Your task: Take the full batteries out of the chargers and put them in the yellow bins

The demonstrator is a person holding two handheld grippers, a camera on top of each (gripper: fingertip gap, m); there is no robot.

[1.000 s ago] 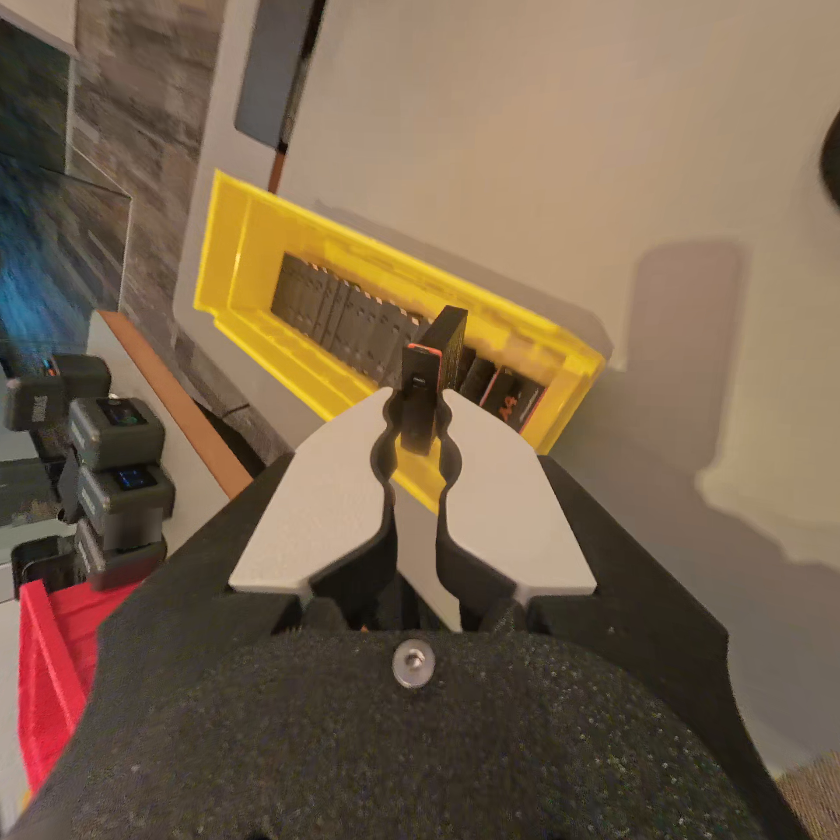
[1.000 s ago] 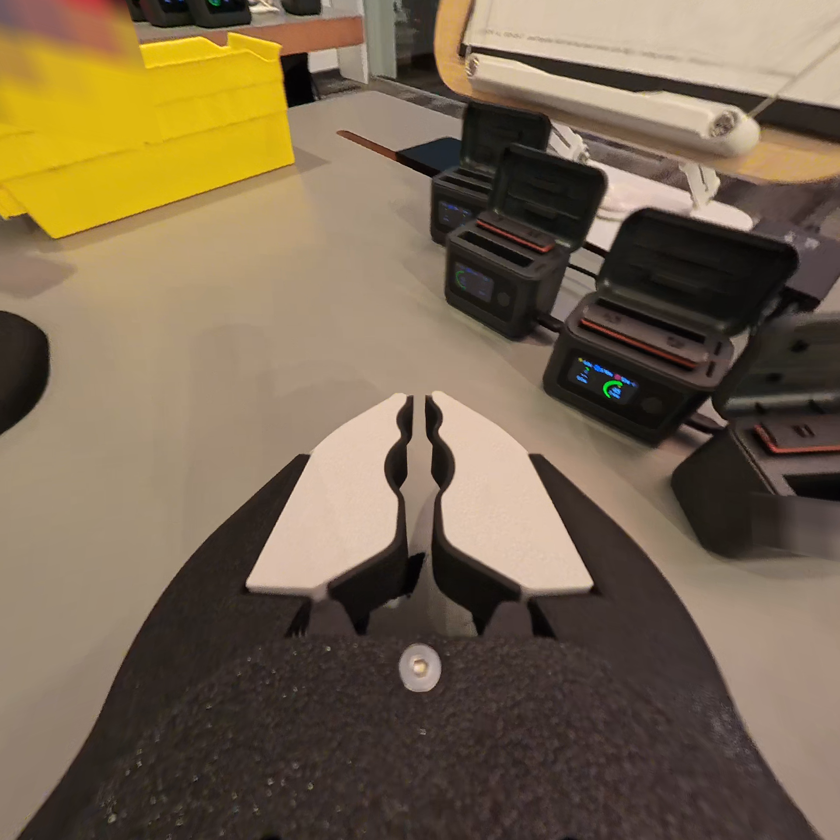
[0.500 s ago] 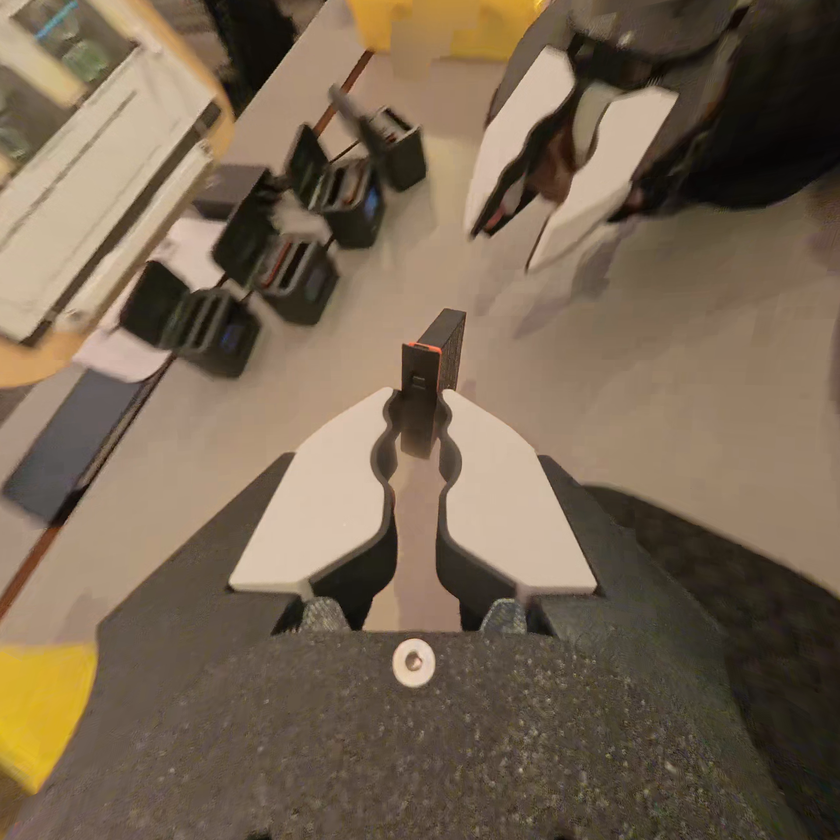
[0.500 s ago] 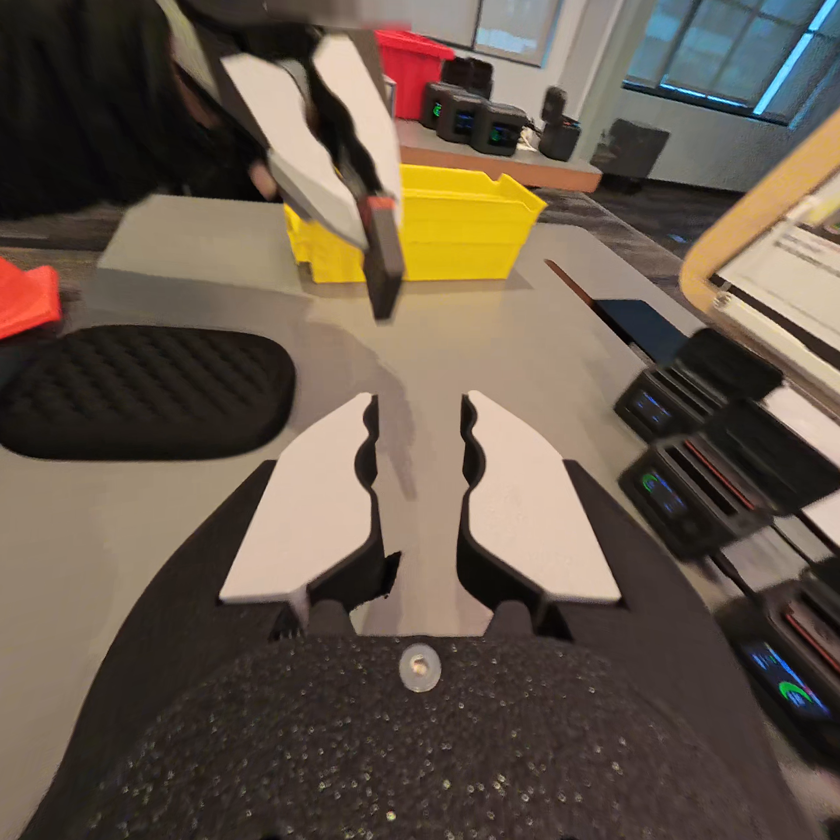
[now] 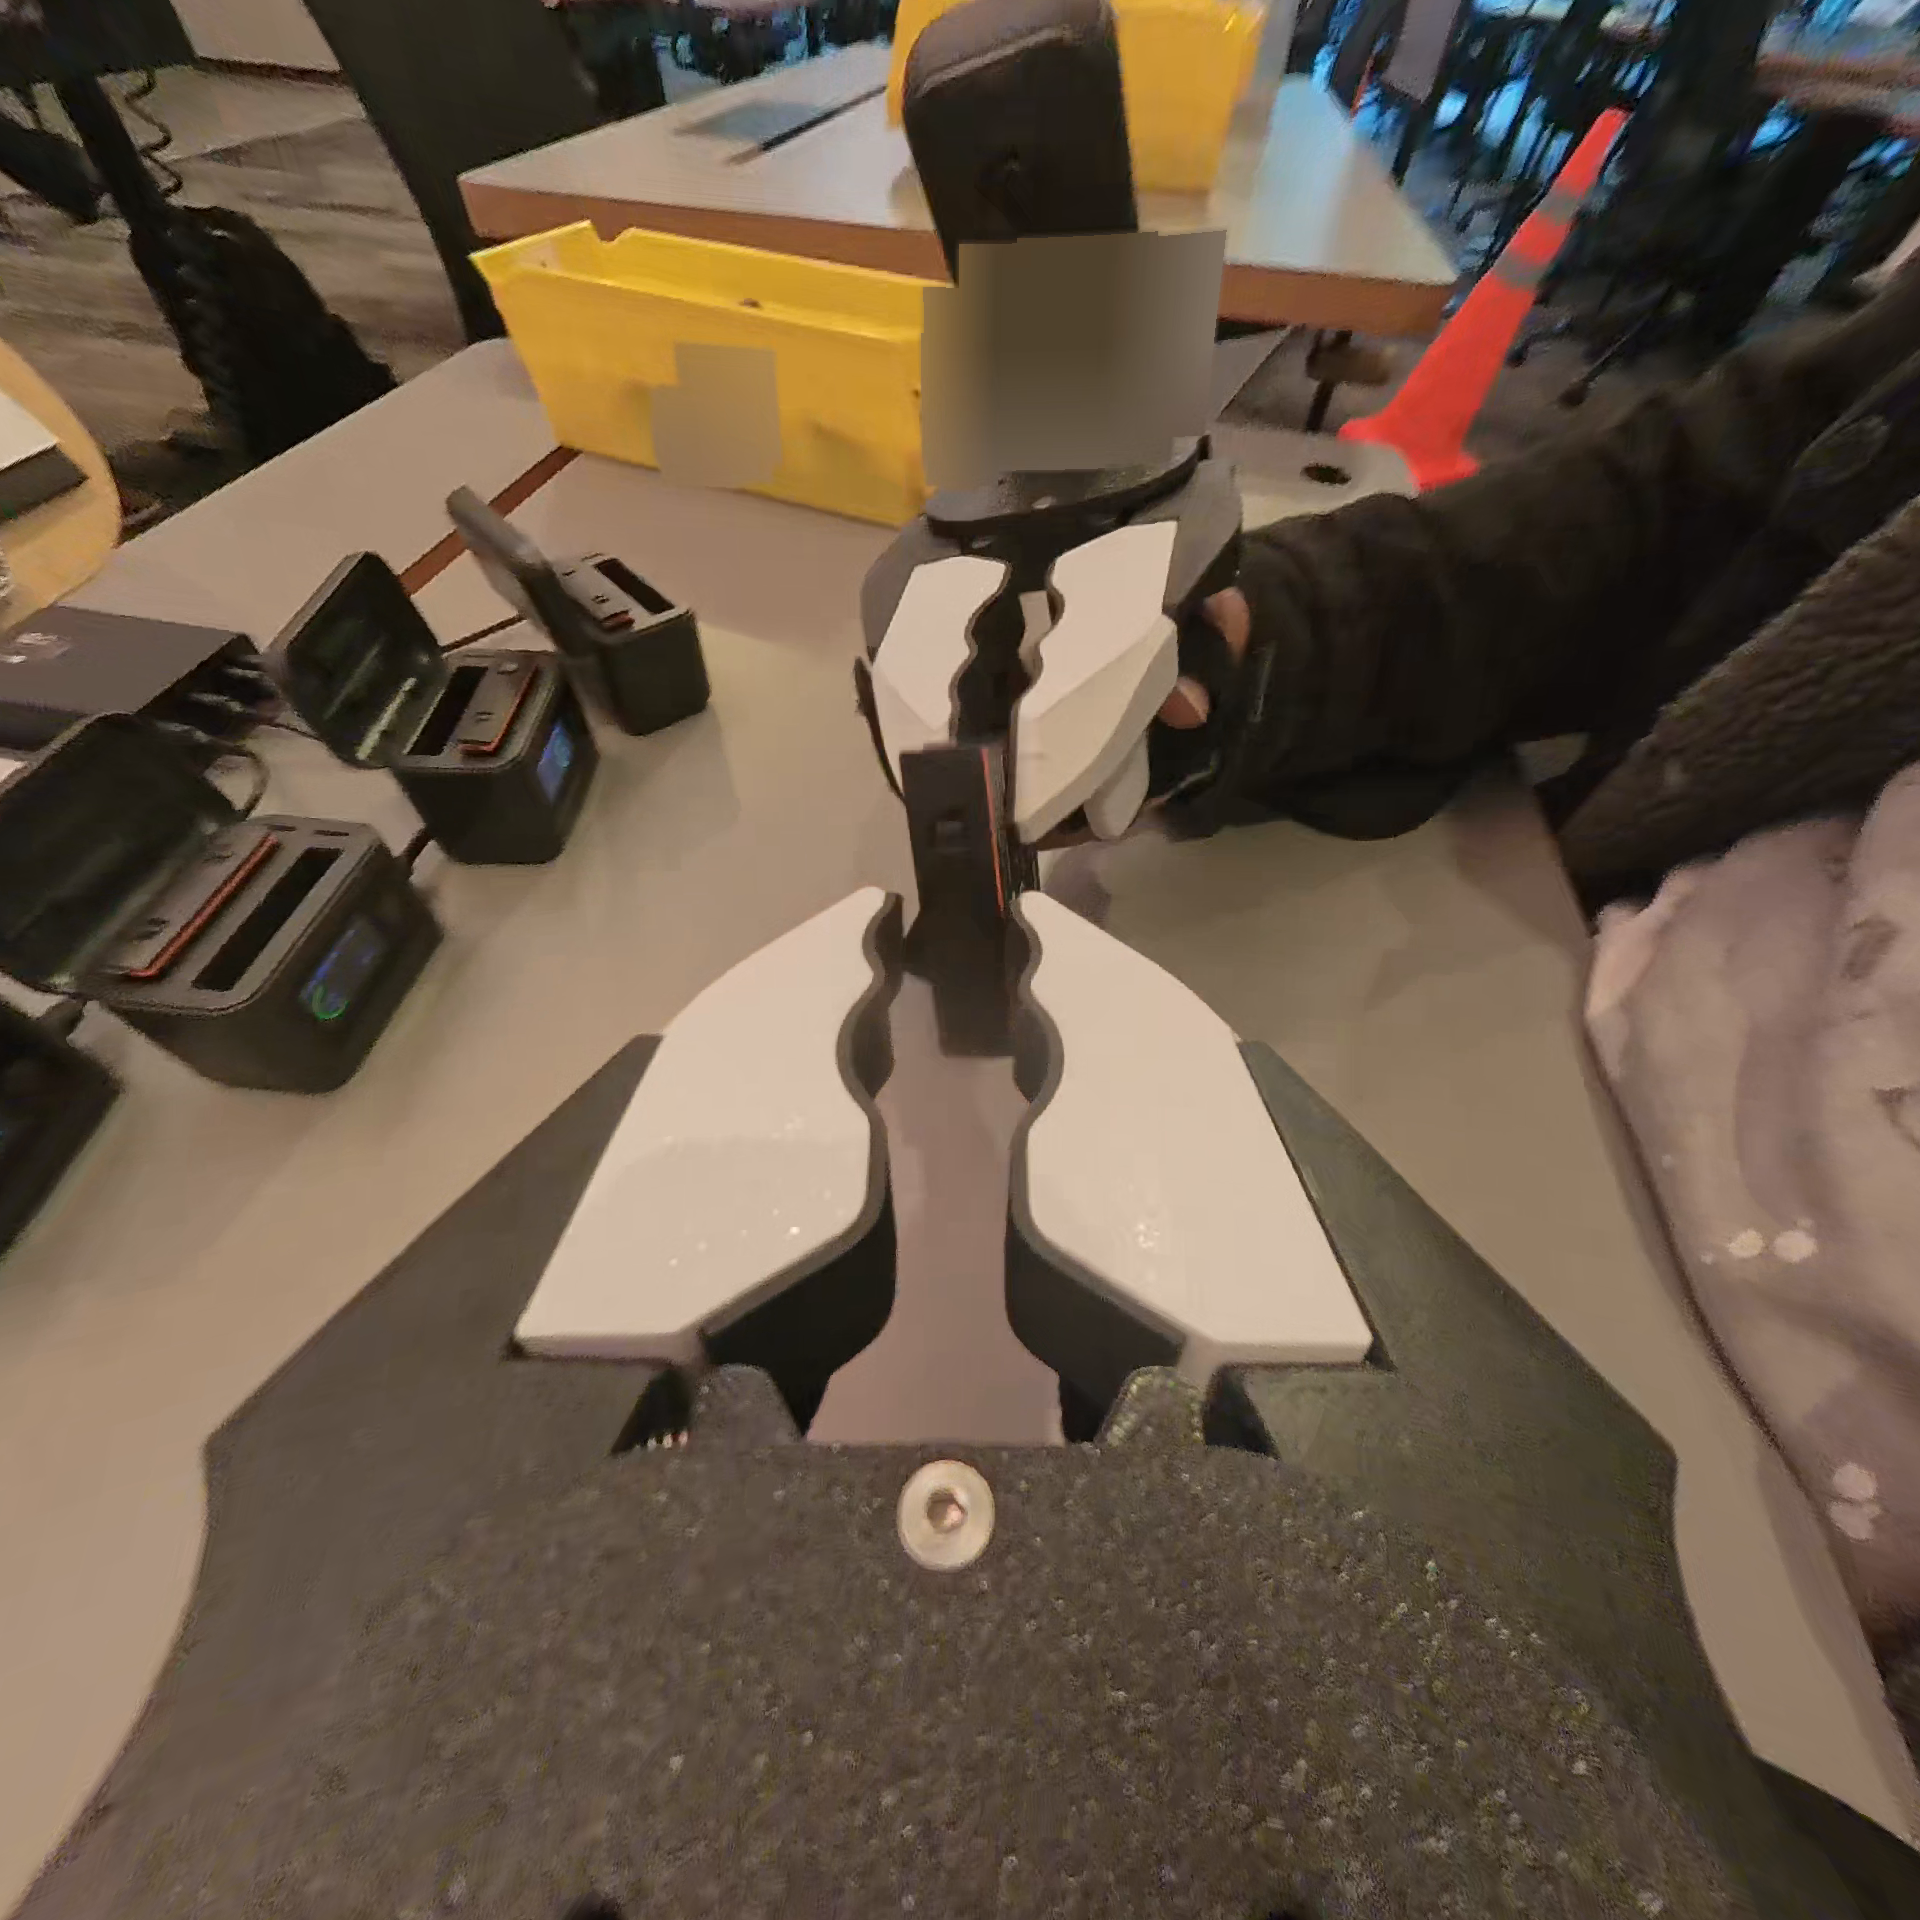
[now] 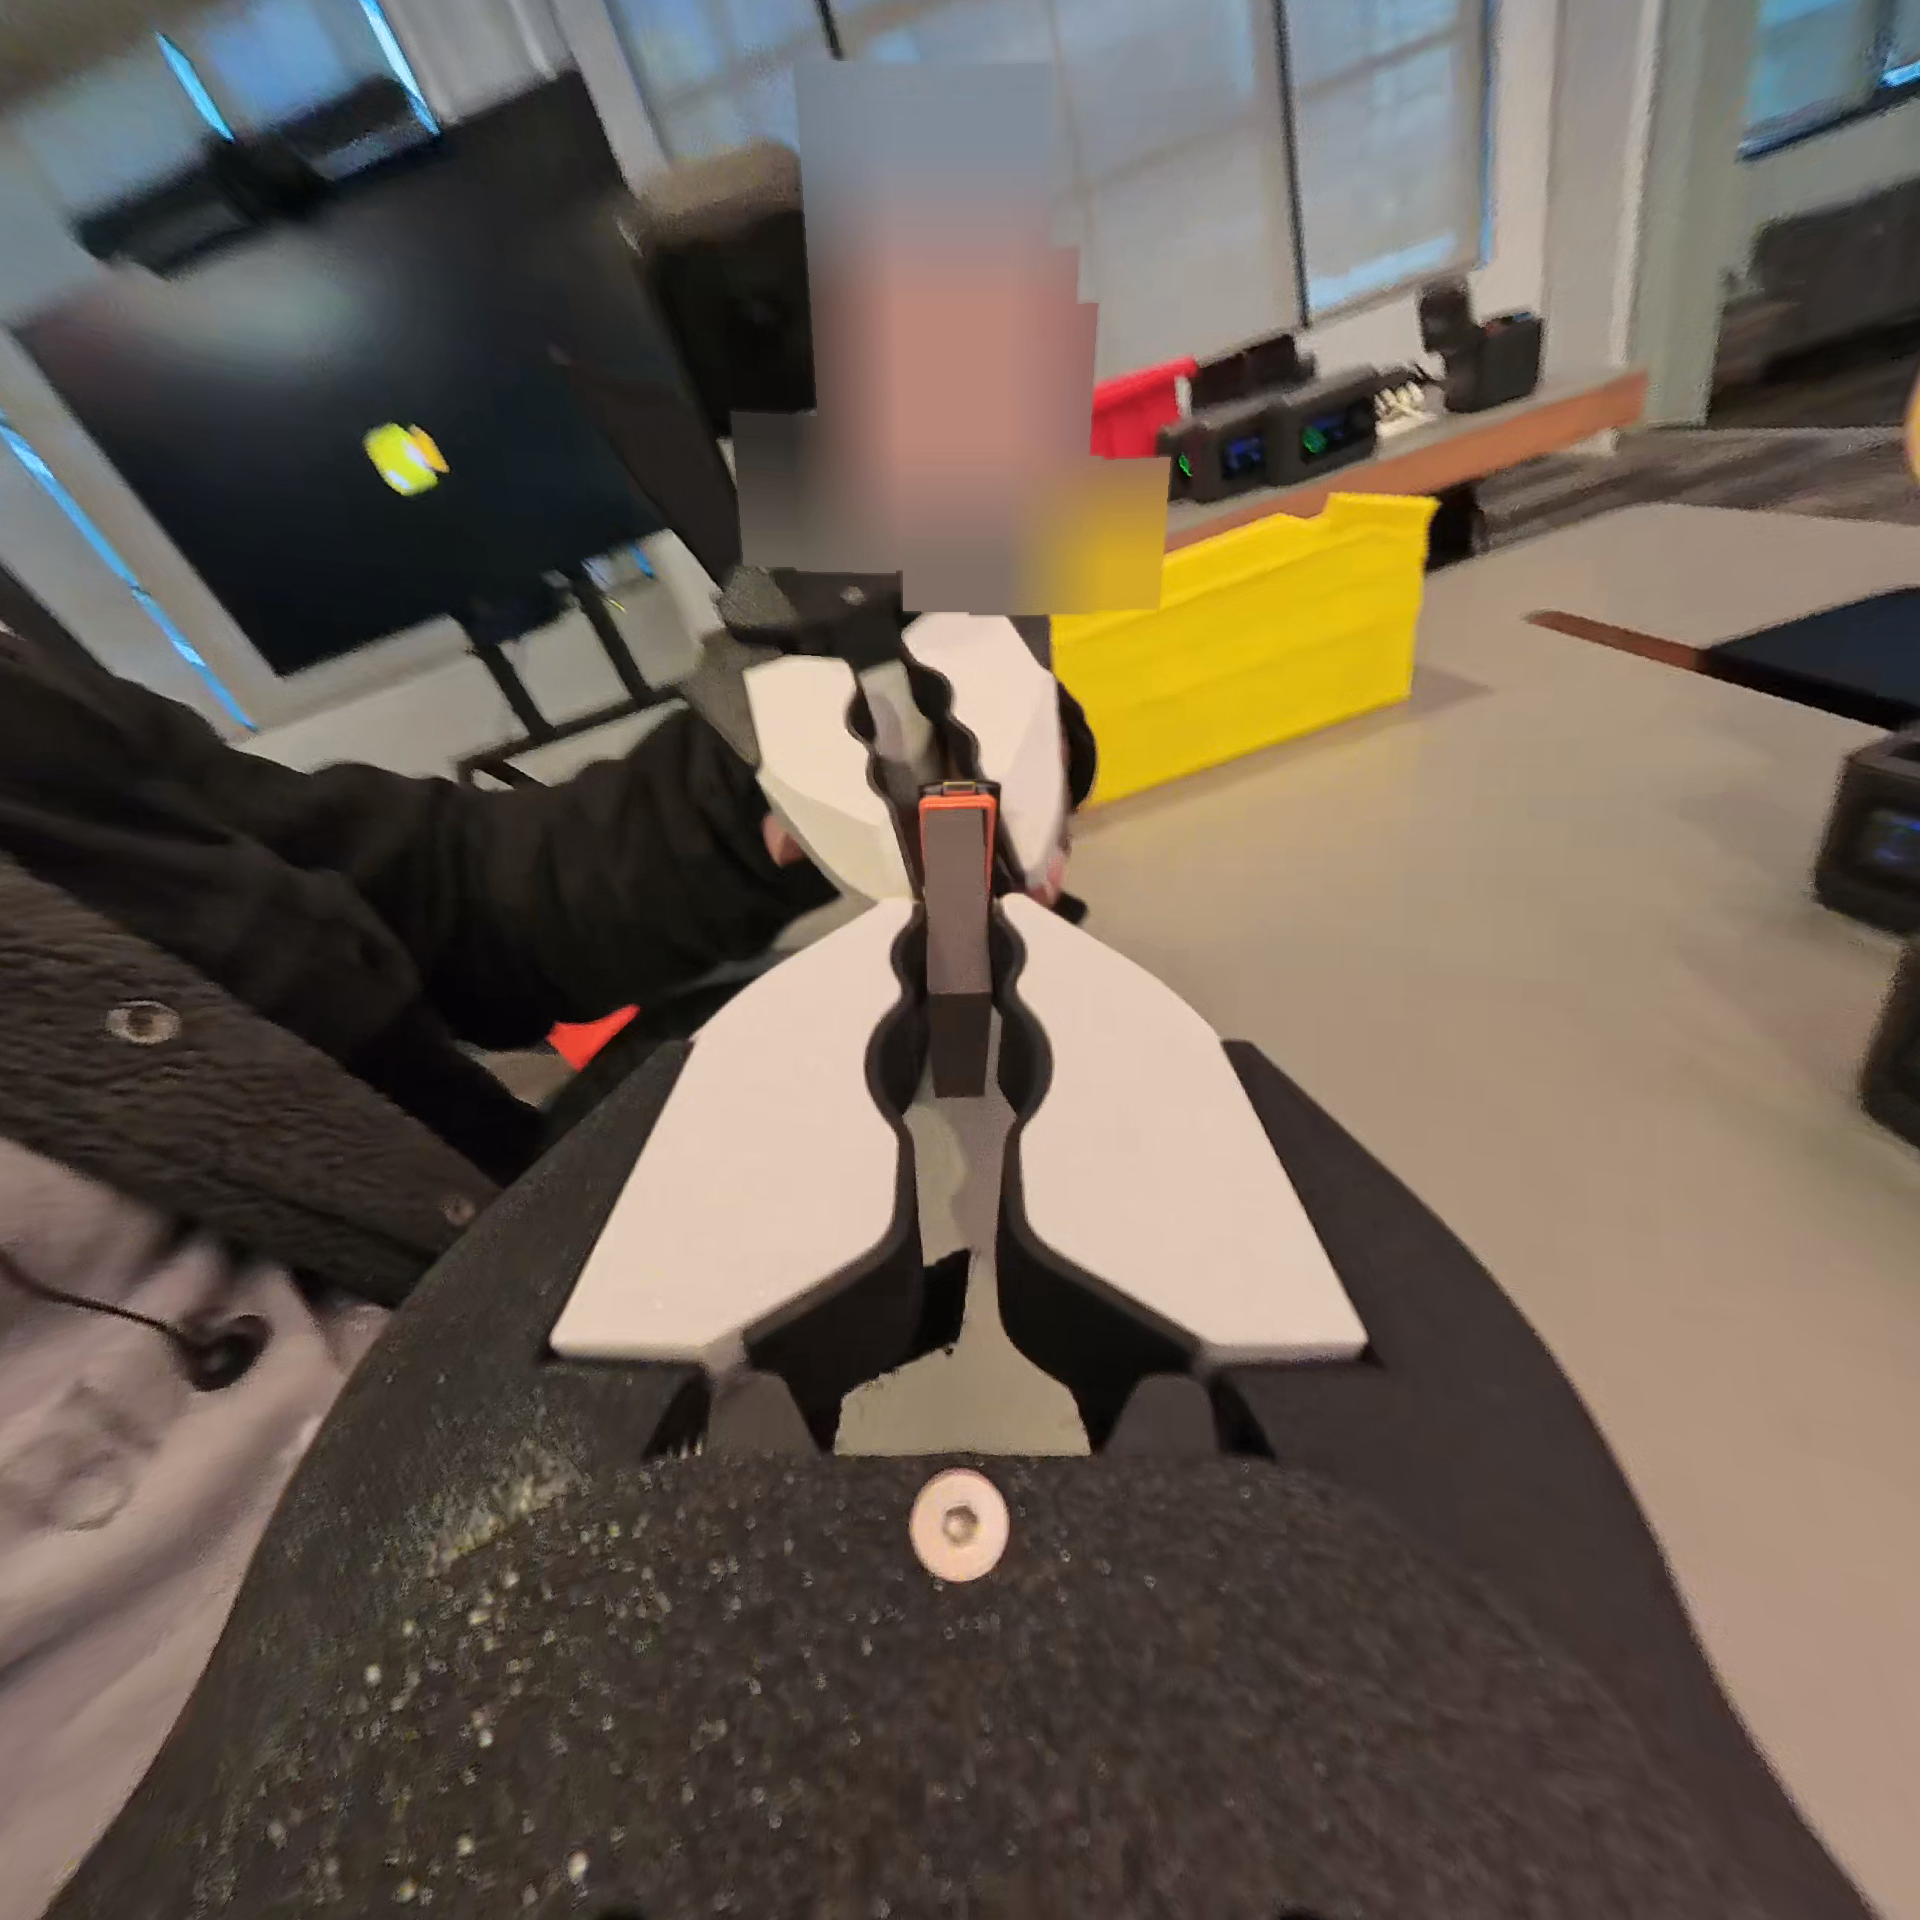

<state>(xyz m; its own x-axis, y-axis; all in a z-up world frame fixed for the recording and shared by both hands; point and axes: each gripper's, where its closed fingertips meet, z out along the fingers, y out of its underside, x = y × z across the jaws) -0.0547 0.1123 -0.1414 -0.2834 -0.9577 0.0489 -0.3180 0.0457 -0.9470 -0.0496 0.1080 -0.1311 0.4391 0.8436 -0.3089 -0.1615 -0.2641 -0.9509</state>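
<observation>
A black battery with an orange end (image 5: 945, 862) hangs above the grey table (image 5: 727, 1039), between my two grippers, which face each other tip to tip. My left gripper (image 5: 956, 914) is shut on one end. In the right wrist view my right gripper (image 6: 956, 920) is closed around the other end of the battery (image 6: 956, 966), with the left gripper (image 6: 961, 873) just beyond at the orange end. The right gripper (image 5: 1013, 790) also shows in the left wrist view. A yellow bin (image 5: 727, 343) stands farther back on the table and also shows in the right wrist view (image 6: 1247, 644).
Open black chargers (image 5: 488, 748) (image 5: 260, 935) (image 5: 623, 634) line the table's left side, with cables behind. A person's dark sleeves (image 5: 1455, 644) and a pale garment (image 5: 1766, 1143) are on the right. An orange cone (image 5: 1475, 312) and another table stand beyond. Less than 4 cm separates the two grippers' tips. Both grippers' tips are roughly 25 cm from the pale garment (image 5: 1766, 1143). It turns up in the right wrist view (image 6: 219, 1557) as well.
My left gripper swung away from the yellow bin, still holding the battery, and turned toward the right gripper. My right gripper opened, came up to the battery and closed around its free end.
</observation>
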